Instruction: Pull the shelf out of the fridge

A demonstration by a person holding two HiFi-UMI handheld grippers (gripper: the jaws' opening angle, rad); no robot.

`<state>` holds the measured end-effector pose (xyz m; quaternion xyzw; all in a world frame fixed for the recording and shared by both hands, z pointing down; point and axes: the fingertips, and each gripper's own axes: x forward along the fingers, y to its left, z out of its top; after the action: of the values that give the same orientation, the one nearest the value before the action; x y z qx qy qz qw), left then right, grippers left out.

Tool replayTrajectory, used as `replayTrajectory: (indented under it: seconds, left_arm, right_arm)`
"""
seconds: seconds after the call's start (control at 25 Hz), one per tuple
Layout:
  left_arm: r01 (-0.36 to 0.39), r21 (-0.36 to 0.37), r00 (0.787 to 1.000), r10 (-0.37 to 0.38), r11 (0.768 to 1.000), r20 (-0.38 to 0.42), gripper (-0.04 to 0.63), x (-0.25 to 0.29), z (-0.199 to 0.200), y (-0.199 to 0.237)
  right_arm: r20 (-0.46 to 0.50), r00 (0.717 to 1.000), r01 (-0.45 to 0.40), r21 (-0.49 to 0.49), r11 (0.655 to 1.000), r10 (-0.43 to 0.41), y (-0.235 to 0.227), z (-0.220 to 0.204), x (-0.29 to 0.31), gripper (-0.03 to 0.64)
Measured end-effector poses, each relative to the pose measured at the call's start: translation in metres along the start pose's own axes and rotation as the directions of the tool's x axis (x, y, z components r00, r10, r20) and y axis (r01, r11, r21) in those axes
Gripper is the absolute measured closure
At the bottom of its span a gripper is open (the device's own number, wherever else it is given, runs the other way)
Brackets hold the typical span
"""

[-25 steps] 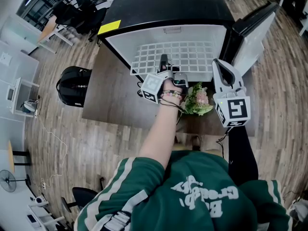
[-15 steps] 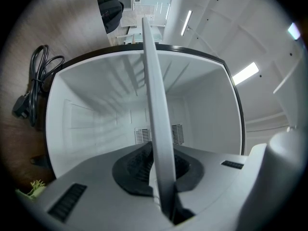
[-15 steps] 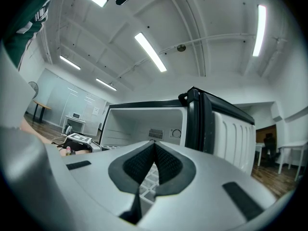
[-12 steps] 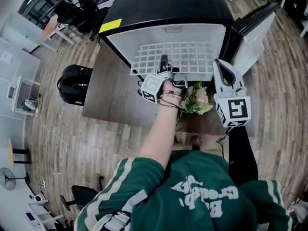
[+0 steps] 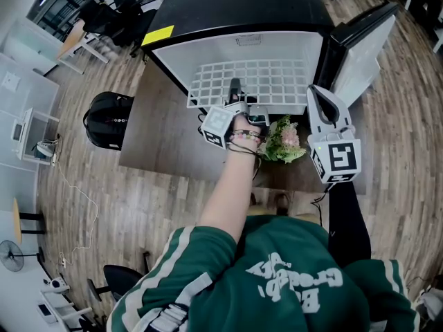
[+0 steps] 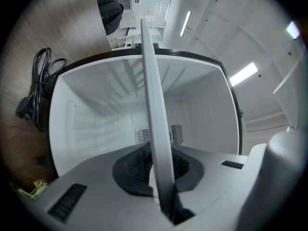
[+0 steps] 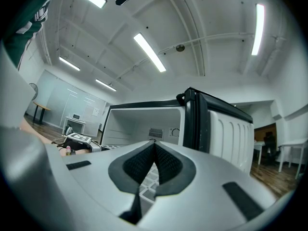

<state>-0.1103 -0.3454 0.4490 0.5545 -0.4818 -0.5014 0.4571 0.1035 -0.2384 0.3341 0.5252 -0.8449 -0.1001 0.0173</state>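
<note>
White wire shelf (image 5: 252, 81) partly out of open fridge (image 5: 235, 5), front edge past fridge mouth; left hand-held gripper (image 5: 235, 90) clamped on shelf's front edge; right hand-held gripper (image 5: 322, 99) closed, empty, beside fridge door (image 5: 360, 47).

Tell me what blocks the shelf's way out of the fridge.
Nothing visibly blocks it. The door stands open and the left gripper grips the shelf at its front. A flower bunch lies on the table ahead, seemingly below the shelf; the right gripper hangs beside its right corner.
</note>
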Motion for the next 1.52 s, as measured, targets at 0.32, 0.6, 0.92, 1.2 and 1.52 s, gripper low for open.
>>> replayTrajectory:
  seconds: [0.32,0.6,0.92,1.2,1.52]
  left_arm:
    - [0.000,0.003,1.000,0.000,1.000,0.002,0.557,-0.004,0.000,0.000]
    - [-0.001,0.005,1.000,0.001,1.000,0.004,0.557,-0.007,0.000,0.001]
    - [-0.004,0.007,1.000,0.004,1.000,0.007,0.557,-0.008,0.000,0.001]
    - [-0.002,0.021,1.000,0.002,1.000,-0.005,0.555,-0.008,0.000,0.000]
    - [-0.002,0.017,1.000,0.002,1.000,0.002,0.555,-0.014,0.000,0.001]
  right_arm:
    - [0.018,1.000,0.005,0.014,1.000,-0.005,0.000,0.003,-0.001,0.607]
    - [0.008,1.000,-0.009,0.007,1.000,0.009,0.001,-0.001,-0.003,0.607]
    - [0.021,1.000,-0.004,0.020,1.000,0.003,0.000,0.004,-0.004,0.607]
    - [0.013,1.000,-0.023,0.002,1.000,0.022,0.000,0.001,-0.003,0.607]
    - [0.023,0.999,-0.035,0.007,0.999,0.035,-0.001,0.004,-0.002,0.607]
